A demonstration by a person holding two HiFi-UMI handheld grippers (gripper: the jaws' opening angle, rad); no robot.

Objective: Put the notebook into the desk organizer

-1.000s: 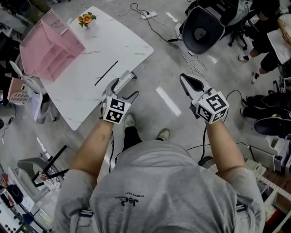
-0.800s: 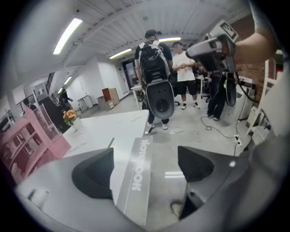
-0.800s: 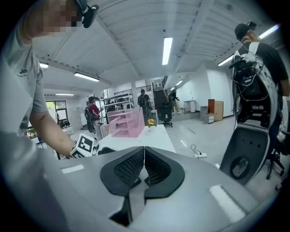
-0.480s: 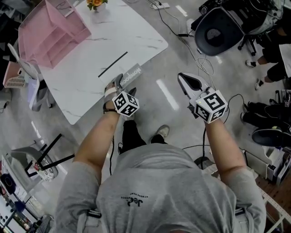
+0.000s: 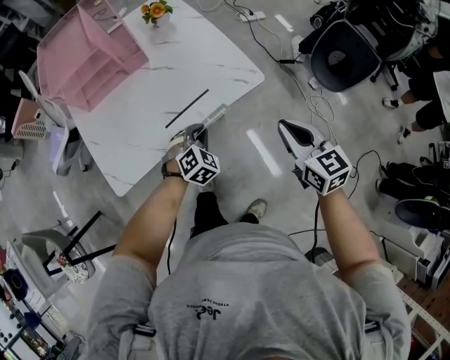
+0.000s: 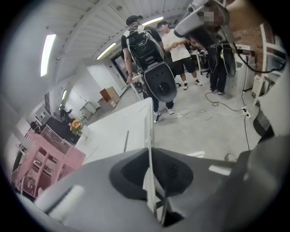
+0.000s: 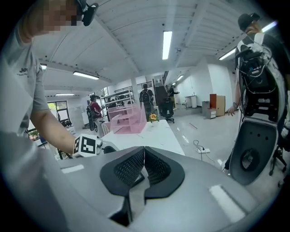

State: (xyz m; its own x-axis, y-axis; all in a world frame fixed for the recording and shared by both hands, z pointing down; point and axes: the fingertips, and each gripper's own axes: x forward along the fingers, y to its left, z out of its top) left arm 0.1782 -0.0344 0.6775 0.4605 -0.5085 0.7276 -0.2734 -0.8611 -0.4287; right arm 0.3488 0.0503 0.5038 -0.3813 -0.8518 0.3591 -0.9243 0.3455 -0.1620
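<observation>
The notebook (image 5: pixel 213 114) is thin and pale and sticks out over the white marble table's (image 5: pixel 140 91) near edge. My left gripper (image 5: pixel 193 133) is at that edge, its jaws closing on the notebook. In the left gripper view the notebook (image 6: pixel 148 131) shows edge-on, pinched between the left gripper's (image 6: pixel 149 156) pads. The pink desk organizer (image 5: pixel 88 56) stands at the table's far left corner, also the pink organizer (image 6: pixel 43 161). My right gripper (image 5: pixel 292 133) hangs shut and empty over the floor, right gripper (image 7: pixel 144 154).
A thin black strip (image 5: pixel 186 109) lies on the table between the notebook and the organizer. A small flower vase (image 5: pixel 156 12) stands at the far edge. A black office chair (image 5: pixel 342 53) and floor cables (image 5: pixel 309 105) are at the right. People (image 6: pixel 145 41) stand beyond the table.
My left gripper has moved onto the notebook at the table edge and its jaws have come together on it. The notebook now stands more on edge. The right gripper has barely moved.
</observation>
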